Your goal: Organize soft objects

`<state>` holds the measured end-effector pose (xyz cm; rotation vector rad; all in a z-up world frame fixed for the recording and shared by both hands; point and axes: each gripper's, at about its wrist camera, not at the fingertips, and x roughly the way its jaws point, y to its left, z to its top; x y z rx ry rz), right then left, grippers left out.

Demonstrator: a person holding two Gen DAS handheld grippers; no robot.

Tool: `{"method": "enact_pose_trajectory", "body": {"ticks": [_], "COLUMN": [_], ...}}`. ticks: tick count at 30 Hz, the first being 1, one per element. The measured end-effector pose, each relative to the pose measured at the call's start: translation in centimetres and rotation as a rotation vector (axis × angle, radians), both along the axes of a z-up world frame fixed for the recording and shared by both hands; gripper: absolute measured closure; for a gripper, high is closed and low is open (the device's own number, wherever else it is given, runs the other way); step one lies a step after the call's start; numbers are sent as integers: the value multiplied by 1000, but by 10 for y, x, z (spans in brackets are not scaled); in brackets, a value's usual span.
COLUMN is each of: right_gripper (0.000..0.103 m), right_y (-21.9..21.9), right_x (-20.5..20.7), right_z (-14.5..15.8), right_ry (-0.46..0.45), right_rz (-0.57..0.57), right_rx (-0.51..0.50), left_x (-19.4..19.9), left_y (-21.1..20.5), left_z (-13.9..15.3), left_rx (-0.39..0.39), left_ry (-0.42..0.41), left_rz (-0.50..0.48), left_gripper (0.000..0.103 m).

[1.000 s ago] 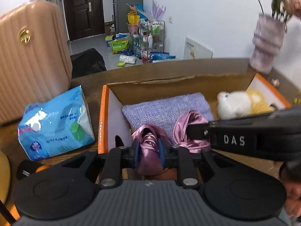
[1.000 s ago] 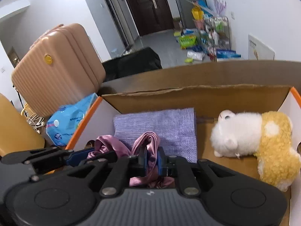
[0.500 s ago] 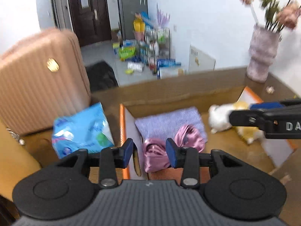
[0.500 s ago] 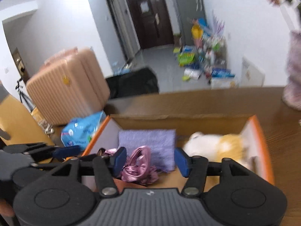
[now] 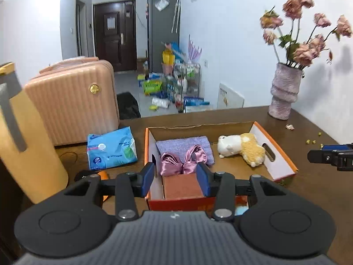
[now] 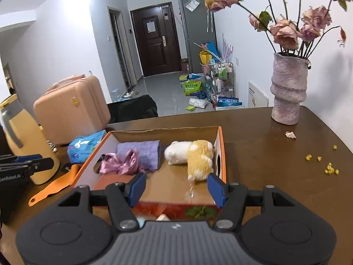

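An open cardboard box with orange edges [image 5: 274, 146] [image 6: 221, 145] sits on the dark wooden table. Inside lie a folded purple cloth [image 5: 183, 145] [image 6: 141, 151], a pink satin piece [image 5: 183, 162] [image 6: 120, 163] partly on the cloth, and a white-and-yellow plush toy [image 5: 241, 146] [image 6: 192, 154]. My left gripper [image 5: 175, 180] is open and empty, held back above the box's near left corner. My right gripper [image 6: 176, 187] is open and empty, above the box's near edge. Each gripper shows at the other view's edge.
A blue tissue pack [image 5: 110, 149] lies left of the box. A pink suitcase [image 5: 72, 101] and a yellow kettle [image 6: 24, 145] stand at left. A vase with dried flowers [image 6: 288, 90] stands back right. An orange strap [image 6: 55, 184] and yellow crumbs [image 6: 329, 170] lie on the table.
Both grippers opened and let go of the pink satin piece, which now lies in the box. Both then pulled back and up from the box.
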<state>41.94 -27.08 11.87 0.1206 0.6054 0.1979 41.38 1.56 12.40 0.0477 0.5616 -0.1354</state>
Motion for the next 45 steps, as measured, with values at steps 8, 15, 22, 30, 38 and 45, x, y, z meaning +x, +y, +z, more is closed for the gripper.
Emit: {"method": "enact_pose_trajectory", "body": {"ticks": [8, 15, 22, 30, 38, 45], "right_gripper": [35, 23, 20, 20, 21, 30], "right_y": [-1, 1, 16, 35, 56, 70], "right_x": [-106, -198, -267, -256, -210, -158], "right_z": [-27, -76, -110, -122, -137, -145], "right_ry": [-160, -155, -184, -149, -83, -57], "right_rz": [15, 46, 61, 87, 121, 97], "right_rx": [3, 119, 47, 19, -19, -58], "left_x": [-118, -219, -282, -259, -211, -170], "left_y": [-1, -5, 3, -6, -15, -4], "left_z": [-29, -79, -105, -124, -143, -154], "left_rx": [-10, -9, -31, 8, -57, -105], "left_ry": [-138, -199, -195, -141, -44, 37], "left_rz": [-22, 12, 43, 47, 13, 44], "left_gripper": [24, 2, 0, 0, 3, 41]}}
